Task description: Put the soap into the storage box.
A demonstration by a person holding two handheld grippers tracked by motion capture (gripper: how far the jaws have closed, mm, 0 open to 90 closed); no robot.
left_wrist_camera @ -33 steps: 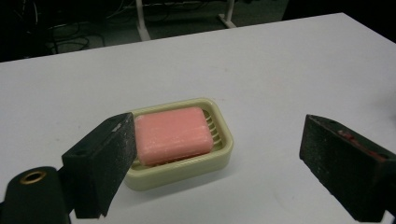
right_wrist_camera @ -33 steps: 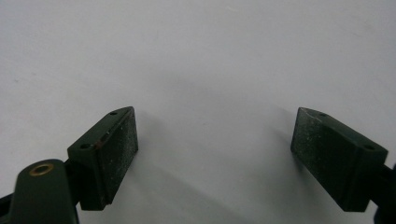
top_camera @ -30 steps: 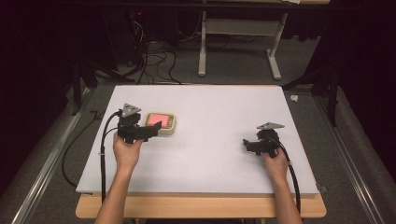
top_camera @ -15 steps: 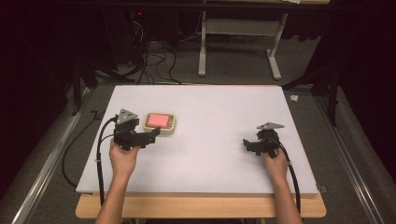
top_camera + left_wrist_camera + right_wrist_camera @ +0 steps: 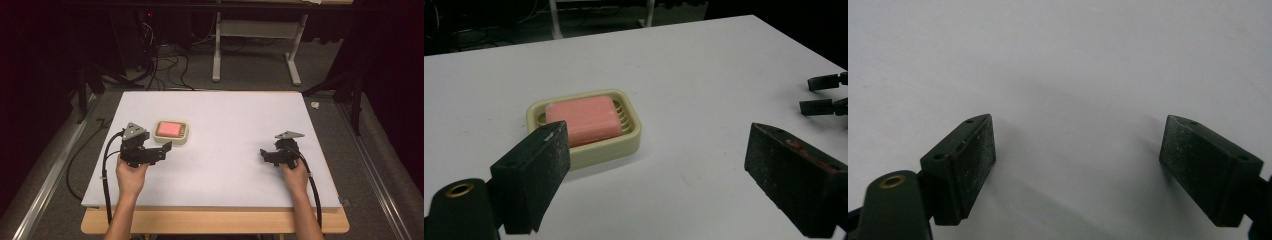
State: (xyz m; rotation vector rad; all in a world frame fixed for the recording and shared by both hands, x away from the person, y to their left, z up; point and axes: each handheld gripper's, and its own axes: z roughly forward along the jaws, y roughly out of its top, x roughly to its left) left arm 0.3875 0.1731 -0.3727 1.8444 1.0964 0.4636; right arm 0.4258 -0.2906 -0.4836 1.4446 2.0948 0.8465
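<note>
Pink soap (image 5: 583, 120) sat in cream dish (image 5: 626, 141) on counter (image 5: 240, 120); both hand-held grippers, left (image 5: 167, 148) and right (image 5: 262, 153), gaped, empty.

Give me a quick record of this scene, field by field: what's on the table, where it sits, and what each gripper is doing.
surface: white table
object: pink soap bar lying in a cream soap dish
object position: left half of the table, just beyond the left gripper
left gripper: open, empty, jaws short of the dish
right gripper: open, empty, over bare table on the right side
contact: neither gripper touches the dish
</note>
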